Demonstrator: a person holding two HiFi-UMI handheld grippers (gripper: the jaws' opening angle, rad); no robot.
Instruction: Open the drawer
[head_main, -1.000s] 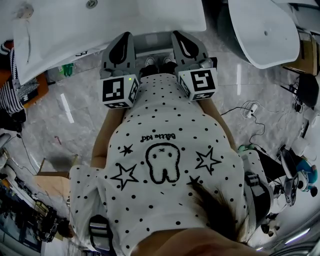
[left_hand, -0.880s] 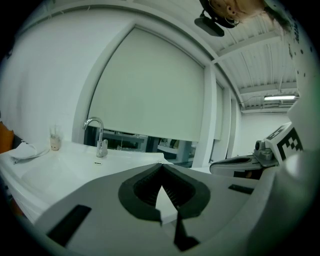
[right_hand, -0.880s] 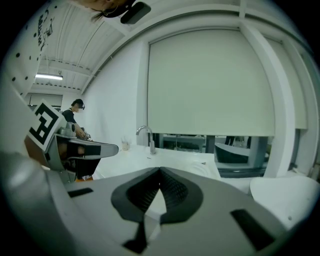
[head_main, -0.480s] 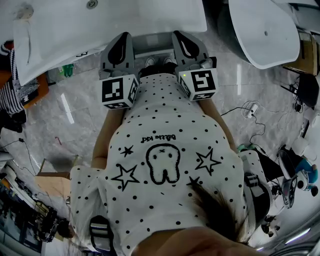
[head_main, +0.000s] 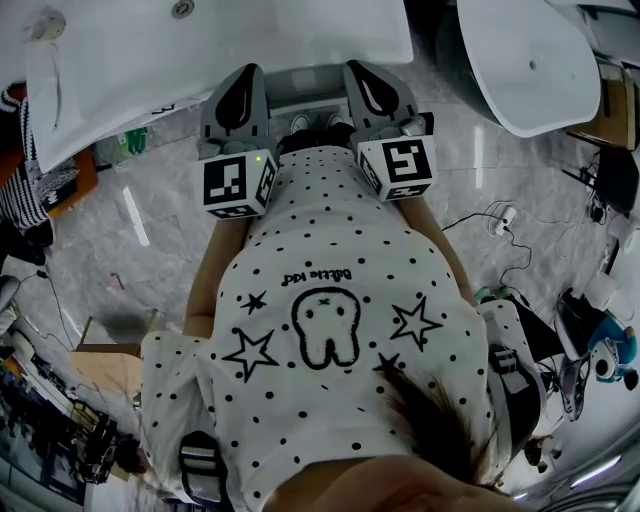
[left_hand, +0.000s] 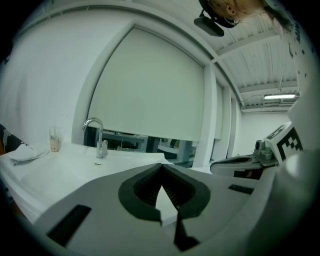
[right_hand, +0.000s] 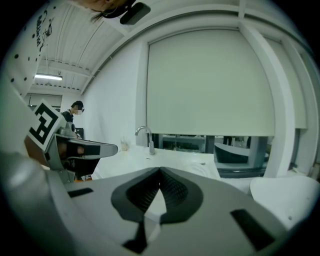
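In the head view my left gripper (head_main: 241, 78) and right gripper (head_main: 364, 74) are held side by side in front of a polka-dot shirt, both pointing at the edge of a white sink counter (head_main: 200, 45). A pale grey cabinet front (head_main: 305, 84) shows between them under the counter edge; I cannot make out a drawer handle. In the left gripper view the left gripper (left_hand: 161, 166) has its jaw tips meeting, with nothing between them. The right gripper (right_hand: 160, 170) looks the same in its own view. Neither touches the counter.
A chrome faucet (left_hand: 96, 134) stands on the counter, with a small cup (left_hand: 54, 143) and a folded cloth (left_hand: 22, 152) to its left. A white tub (head_main: 530, 60) is at the upper right. Cables (head_main: 495, 220) and a cardboard box (head_main: 105, 362) lie on the marble floor.
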